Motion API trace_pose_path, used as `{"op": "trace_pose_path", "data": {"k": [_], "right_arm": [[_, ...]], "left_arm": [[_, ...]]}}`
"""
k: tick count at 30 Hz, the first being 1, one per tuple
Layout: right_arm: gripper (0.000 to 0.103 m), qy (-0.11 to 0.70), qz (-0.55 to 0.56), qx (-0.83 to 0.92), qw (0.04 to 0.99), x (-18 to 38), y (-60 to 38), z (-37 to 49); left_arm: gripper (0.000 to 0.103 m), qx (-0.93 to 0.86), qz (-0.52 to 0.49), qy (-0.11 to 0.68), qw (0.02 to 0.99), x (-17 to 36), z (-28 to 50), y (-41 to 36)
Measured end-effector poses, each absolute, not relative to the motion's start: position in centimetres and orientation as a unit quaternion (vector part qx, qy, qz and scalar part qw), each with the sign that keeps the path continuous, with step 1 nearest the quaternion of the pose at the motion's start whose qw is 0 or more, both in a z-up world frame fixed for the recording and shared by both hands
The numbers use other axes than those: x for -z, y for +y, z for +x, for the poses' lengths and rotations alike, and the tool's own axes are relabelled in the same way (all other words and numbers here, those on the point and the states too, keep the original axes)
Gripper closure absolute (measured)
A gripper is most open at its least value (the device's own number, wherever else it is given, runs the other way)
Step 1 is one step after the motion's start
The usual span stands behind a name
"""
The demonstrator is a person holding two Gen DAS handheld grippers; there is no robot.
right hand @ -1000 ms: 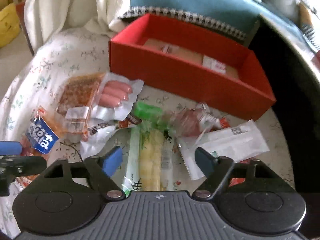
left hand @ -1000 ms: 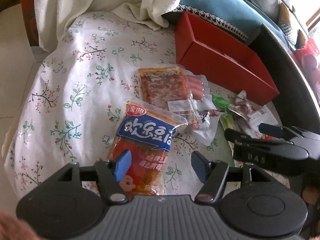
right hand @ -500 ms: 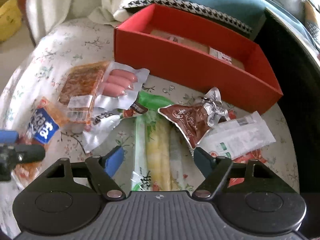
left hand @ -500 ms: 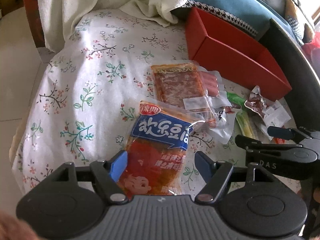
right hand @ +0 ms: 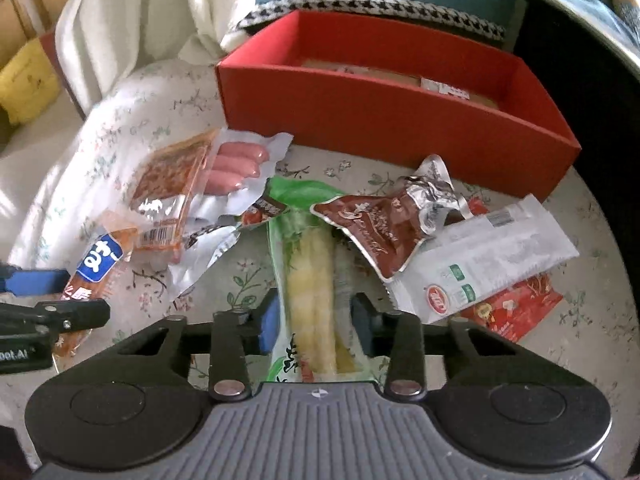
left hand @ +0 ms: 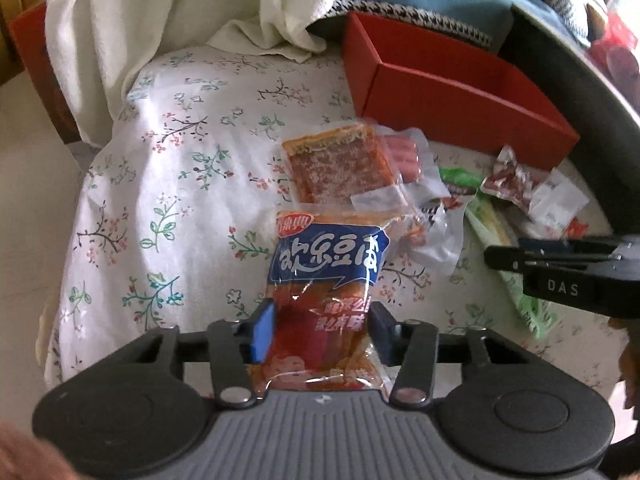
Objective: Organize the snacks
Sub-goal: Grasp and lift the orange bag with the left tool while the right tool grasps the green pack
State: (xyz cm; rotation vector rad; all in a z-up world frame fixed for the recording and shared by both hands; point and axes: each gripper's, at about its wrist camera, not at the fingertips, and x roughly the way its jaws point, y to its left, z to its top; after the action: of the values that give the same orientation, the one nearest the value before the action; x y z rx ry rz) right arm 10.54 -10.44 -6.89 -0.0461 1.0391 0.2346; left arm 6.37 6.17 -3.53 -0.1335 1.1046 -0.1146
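Evidently your left tool (left hand: 320,330) has just closed onto the orange snack pack (left hand: 324,288); your right tool (right hand: 316,320) likewise pinches the bamboo-shoot pack (right hand: 310,280) (both on the surface), ready for the red box (right hand: 392,128).

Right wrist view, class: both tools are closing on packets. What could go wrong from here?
1. The brown foil pouch overlaps the green-edged clear packet of yellow strips between the right tool's jaws; lifting may drag it.
2. The left tool has just closed on the orange packet with a blue label at its low end, so it may sag or slip.
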Motion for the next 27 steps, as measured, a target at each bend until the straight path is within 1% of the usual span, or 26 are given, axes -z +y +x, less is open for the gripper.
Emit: {"op": "trace_pose_path", "data": {"k": [5, 7, 8, 9, 10, 11, 12, 13, 17, 18, 20, 21, 23, 24, 25, 27], "right_arm": [[0.06, 0.498, -0.016, -0.122, 0.858, 6.7, -10.8, 10.0], [0.06, 0.498, -0.019, -0.126, 0.858, 6.8, -10.7, 9.8], [0.06, 0.497, -0.022, -0.127, 0.858, 6.8, -10.7, 9.7], [0.06, 0.496, -0.024, -0.129, 0.858, 6.8, -10.7, 9.7], [0.06, 0.496, -0.024, -0.129, 0.858, 6.8, -10.8, 9.7], [0.06, 0.497, -0.022, -0.13, 0.858, 6.7, -10.8, 9.7], [0.06, 0.498, -0.022, -0.13, 0.857, 6.7, -10.8, 9.7], [0.059, 0.498, -0.022, -0.131, 0.857, 6.7, -10.9, 9.7], [0.059, 0.497, -0.024, -0.134, 0.857, 6.8, -10.9, 9.8], [0.059, 0.496, -0.026, -0.136, 0.857, 6.8, -10.9, 9.8], [0.059, 0.497, -0.026, -0.138, 0.856, 6.8, -11.0, 9.7], [0.059, 0.498, -0.025, -0.139, 0.856, 6.7, -11.0, 9.7], [0.059, 0.499, -0.021, -0.142, 0.855, 6.7, -11.3, 9.7], [0.059, 0.498, -0.022, -0.143, 0.855, 6.7, -11.3, 9.7], [0.059, 0.497, -0.023, -0.145, 0.855, 6.7, -11.3, 9.6], [0.06, 0.497, -0.027, -0.148, 0.855, 6.6, -11.4, 9.6]], "left_arm": [[0.065, 0.06, -0.079, 0.52, 0.848, 3.0, 6.0, 6.5], [0.062, 0.058, -0.083, 0.525, 0.845, 3.3, 5.9, 6.7], [0.059, 0.055, -0.088, 0.528, 0.843, 3.5, 5.9, 6.9], [0.052, 0.053, -0.087, 0.531, 0.841, 3.7, 6.0, 6.9], [0.043, 0.049, -0.083, 0.536, 0.839, 4.0, 6.2, 6.8], [0.037, 0.043, -0.072, 0.543, 0.836, 4.4, 6.6, 6.7], [0.029, 0.037, -0.06, 0.541, 0.838, 4.6, 6.7, 6.5], [0.024, 0.033, -0.047, 0.537, 0.842, 4.7, 6.7, 6.1], [0.021, 0.021, 0.006, 0.521, 0.853, 5.5, 6.7, 4.5], [0.016, 0.019, 0.018, 0.516, 0.856, 5.6, 6.9, 4.2], [0.014, 0.016, 0.008, 0.518, 0.855, 5.9, 7.5, 4.4], [0.015, 0.015, 0.008, 0.518, 0.856, 5.9, 7.6, 4.5], [0.025, 0.012, 0.011, 0.513, 0.858, 5.7, 7.4, 4.3], [0.045, 0.017, 0.011, 0.51, 0.86, 5.4, 7.2, 4.2], [0.056, 0.016, 0.012, 0.509, 0.86, 5.1, 6.9, 4.0], [0.059, 0.016, 0.004, 0.515, 0.857, 4.8, 6.6, 3.7]]}}
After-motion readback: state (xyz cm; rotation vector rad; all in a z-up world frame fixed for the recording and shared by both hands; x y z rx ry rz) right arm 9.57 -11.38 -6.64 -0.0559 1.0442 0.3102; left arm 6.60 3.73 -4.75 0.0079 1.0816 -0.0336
